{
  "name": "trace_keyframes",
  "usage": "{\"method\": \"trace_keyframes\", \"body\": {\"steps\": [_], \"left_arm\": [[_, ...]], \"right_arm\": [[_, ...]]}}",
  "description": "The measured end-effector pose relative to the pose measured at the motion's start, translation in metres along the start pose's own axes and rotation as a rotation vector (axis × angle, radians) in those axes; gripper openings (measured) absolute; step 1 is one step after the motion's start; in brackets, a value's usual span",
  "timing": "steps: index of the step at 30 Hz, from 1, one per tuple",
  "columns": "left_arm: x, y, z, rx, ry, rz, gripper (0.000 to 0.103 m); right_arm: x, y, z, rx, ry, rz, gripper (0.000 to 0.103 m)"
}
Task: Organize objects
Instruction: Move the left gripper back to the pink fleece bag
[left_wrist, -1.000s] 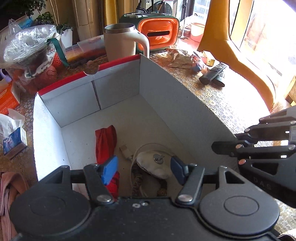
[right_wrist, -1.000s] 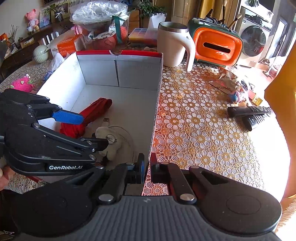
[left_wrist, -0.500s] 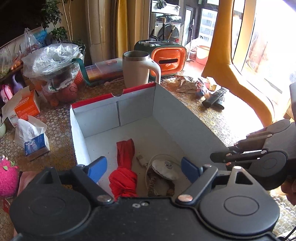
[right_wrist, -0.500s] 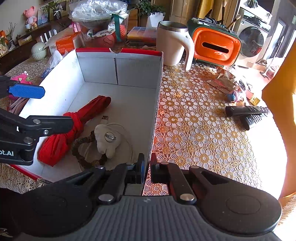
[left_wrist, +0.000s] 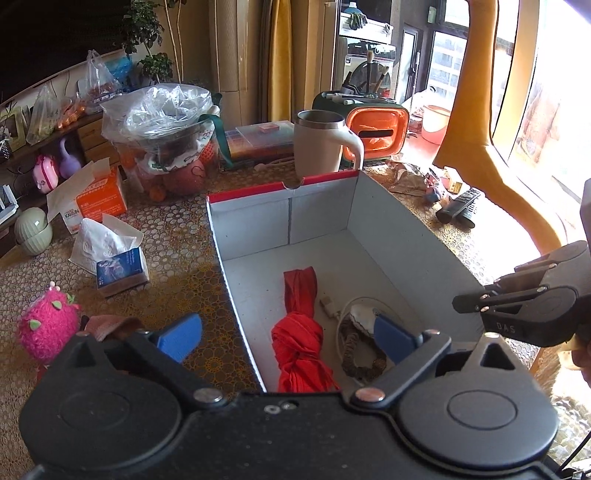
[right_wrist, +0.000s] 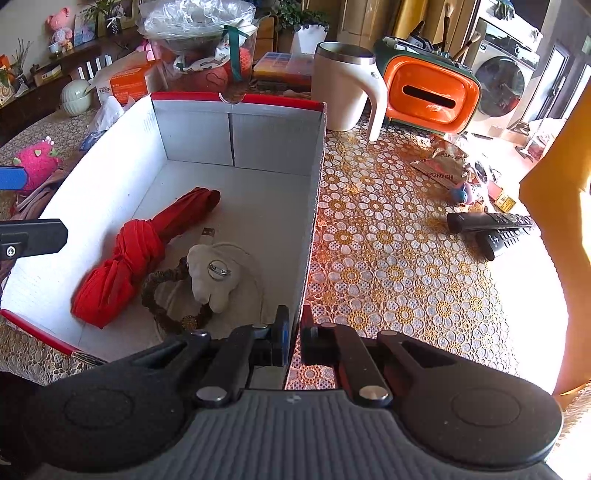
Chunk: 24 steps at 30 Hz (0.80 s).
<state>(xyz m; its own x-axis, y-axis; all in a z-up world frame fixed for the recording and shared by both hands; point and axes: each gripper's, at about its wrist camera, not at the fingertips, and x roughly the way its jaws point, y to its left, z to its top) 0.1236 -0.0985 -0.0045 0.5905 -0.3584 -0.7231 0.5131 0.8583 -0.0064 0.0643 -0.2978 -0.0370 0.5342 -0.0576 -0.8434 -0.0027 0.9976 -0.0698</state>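
Leftmost, we see the left tool (left_wrist: 288, 334) with jaws opening and nothing between them, so the red cloth (right_wrist: 136, 254), cream brooch (right_wrist: 214, 275) and braided band (right_wrist: 166, 295) lie loose in the box (right_wrist: 110, 192). Rightward, the right tool (right_wrist: 291, 338) pinches the box wall, presumably steadying it. A coiled cable is half hidden beneath the brooch.
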Motion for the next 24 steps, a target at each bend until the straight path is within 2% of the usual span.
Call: {"method": "trace_keyframes", "body": {"steps": [11,24], "left_arm": [[-0.023,0.046,-0.017,-0.048,-0.026,0.082,0.102],[-0.027,0.143,-0.055,-0.129,0.045,0.257,0.102]], "right_arm": [[0.001,0.003,0.001,-0.001,0.01,-0.015,0.005],[0.002,0.005,0.002,0.0,0.023,-0.028,0.005]]}}
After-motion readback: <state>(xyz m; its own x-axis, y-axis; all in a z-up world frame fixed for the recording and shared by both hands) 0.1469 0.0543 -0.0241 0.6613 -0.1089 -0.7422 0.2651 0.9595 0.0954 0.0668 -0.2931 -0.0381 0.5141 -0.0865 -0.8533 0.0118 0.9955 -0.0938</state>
